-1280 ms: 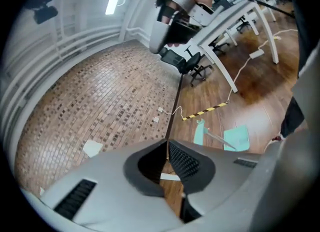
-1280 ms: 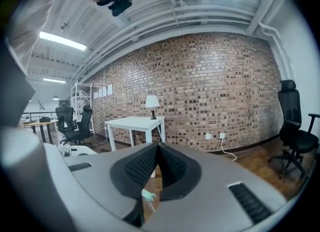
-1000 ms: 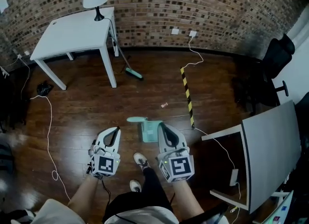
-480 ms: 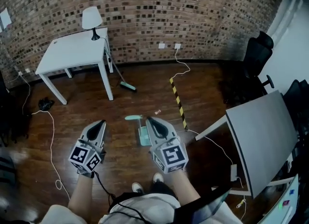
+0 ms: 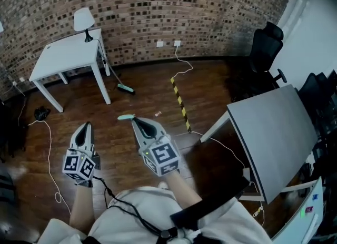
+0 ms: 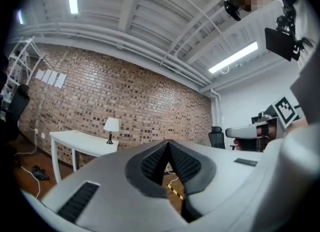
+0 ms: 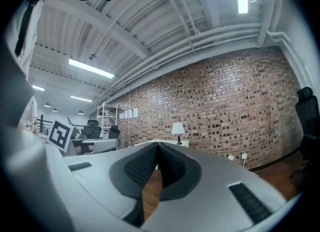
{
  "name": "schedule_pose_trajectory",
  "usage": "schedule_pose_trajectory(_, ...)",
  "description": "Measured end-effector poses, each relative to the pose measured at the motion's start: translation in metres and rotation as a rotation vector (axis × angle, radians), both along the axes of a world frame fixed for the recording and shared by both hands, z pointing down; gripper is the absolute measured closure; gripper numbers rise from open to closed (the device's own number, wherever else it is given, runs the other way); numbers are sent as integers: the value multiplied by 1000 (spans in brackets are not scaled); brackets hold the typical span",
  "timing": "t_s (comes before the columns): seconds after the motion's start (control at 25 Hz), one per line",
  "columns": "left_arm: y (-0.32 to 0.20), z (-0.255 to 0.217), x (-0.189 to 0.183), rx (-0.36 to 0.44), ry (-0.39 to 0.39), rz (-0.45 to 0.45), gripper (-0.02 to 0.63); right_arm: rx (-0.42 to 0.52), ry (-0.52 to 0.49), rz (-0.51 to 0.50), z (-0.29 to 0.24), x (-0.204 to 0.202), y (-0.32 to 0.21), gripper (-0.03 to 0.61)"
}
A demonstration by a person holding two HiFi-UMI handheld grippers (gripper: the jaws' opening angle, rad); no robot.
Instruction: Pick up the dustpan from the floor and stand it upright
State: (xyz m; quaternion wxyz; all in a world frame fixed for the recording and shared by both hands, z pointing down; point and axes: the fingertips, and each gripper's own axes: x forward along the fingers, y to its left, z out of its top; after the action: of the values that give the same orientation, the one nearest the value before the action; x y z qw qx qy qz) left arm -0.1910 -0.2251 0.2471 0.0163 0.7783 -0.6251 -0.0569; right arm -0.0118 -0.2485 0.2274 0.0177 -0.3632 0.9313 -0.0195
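A: Hand pose?
B: Both hands are out front and pointing level. Left claw (image 5: 85,128) and right claw (image 5: 137,124) are each pinched together, with nothing between the pads.
A: Dustpan?
B: The teal dustpan (image 5: 126,117) is down on the wooden floor (image 5: 150,88). Only its handle end shows, just past the right claw's tip; the rest is hidden.
A: Room?
B: The floor is open ahead as far as the white table (image 5: 66,54) and the broom (image 5: 125,88). The grey table (image 5: 271,132) edge is near on the right, beyond the striped tape (image 5: 180,104).
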Motion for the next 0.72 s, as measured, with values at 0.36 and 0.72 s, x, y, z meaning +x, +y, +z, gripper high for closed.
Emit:
schedule_pose_trajectory(0.36, 13, -10, 7, -4, -73, -53, 604, 71, 15, 37, -30, 34, -10, 572)
schedule_pose_trajectory(0.72, 43, -15, 2, 11, -138, -34, 603, 13, -1, 126, -25, 56, 0, 572)
